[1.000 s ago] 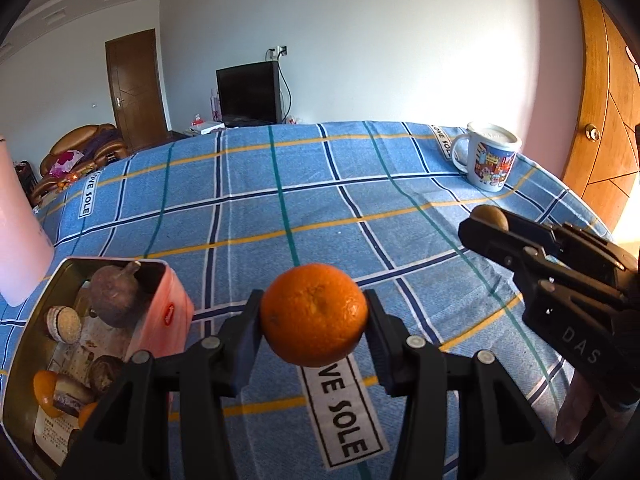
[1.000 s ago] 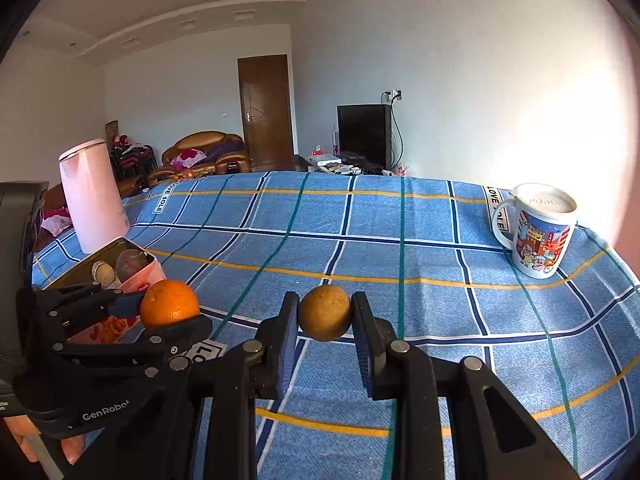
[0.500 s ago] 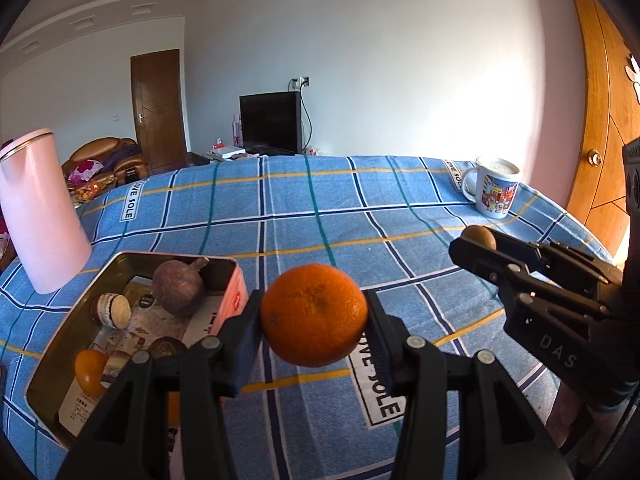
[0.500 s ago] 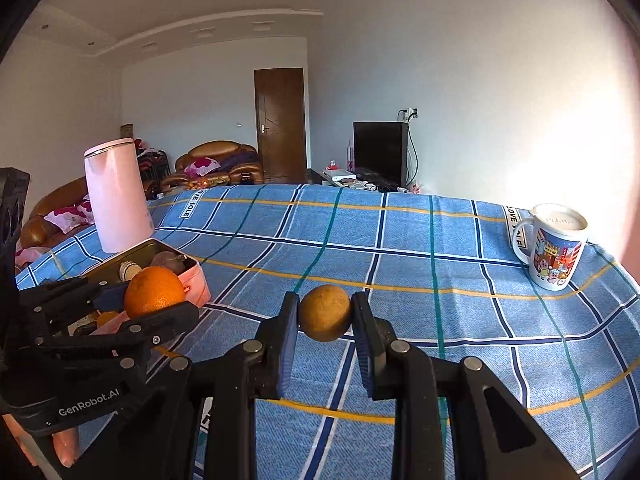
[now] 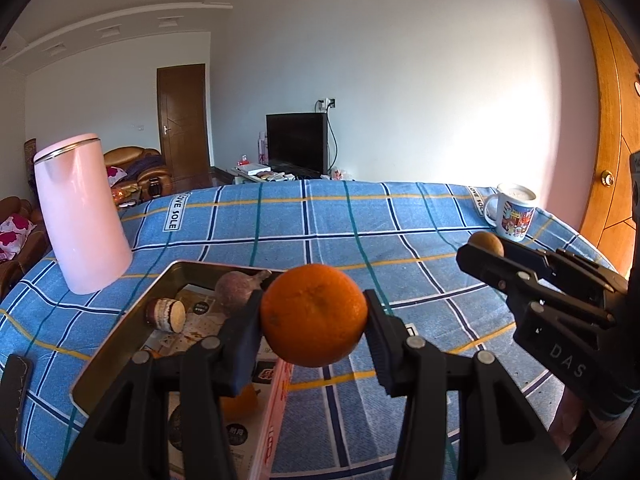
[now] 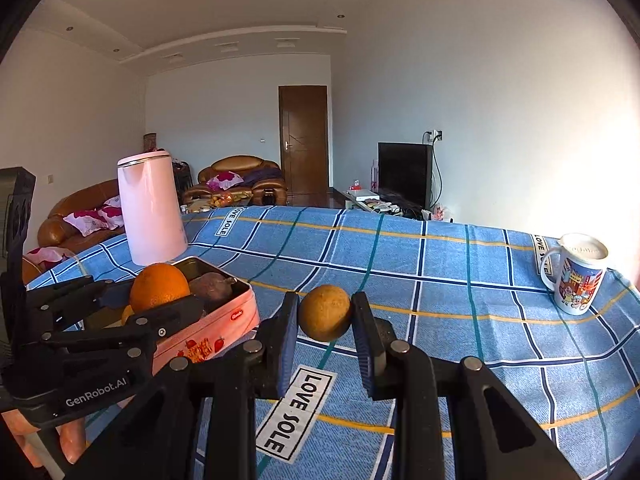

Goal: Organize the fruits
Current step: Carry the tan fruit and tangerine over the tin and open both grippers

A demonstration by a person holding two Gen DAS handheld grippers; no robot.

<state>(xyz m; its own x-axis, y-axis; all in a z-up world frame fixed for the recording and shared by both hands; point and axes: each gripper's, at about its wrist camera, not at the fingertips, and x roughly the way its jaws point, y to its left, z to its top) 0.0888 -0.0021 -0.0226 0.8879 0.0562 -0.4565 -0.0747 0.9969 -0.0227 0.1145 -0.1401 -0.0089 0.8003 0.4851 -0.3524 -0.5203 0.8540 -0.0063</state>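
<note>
Left gripper [image 5: 314, 316]: clamped on an orange [image 5: 314, 315], held in the air just over the near right corner of the tin [image 5: 120, 334]. Its fingers overlap the tin's right wall in the left wrist view.

Right gripper [image 6: 325, 314]: clamped on a smaller, duller yellow-brown fruit [image 6: 325, 313], held above the bench [image 6: 460, 280] to the right of the tin and well apart from it.

Tin: open, rectangular, pink-sided, below and left of the left gripper. Inside: a purplish fruit [image 5: 236, 290] with a stem at the far end, a small round cut-faced item [image 5: 166, 314] to its left, and an orange piece [image 5: 240, 400] under the left finger. Printed paper lines the floor.

Jug [image 5: 82, 216]: pink, upright, beyond the tin's far left corner, close to it.

Mug [image 6: 578, 274]: printed, upright, far to the right of the right gripper near the bench's right edge.

Open room: broad checked cloth ahead of both grippers, between tin and mug, out to the far edge.

Beyond the bench: a television [image 6: 404, 172], door and sofa.
</note>
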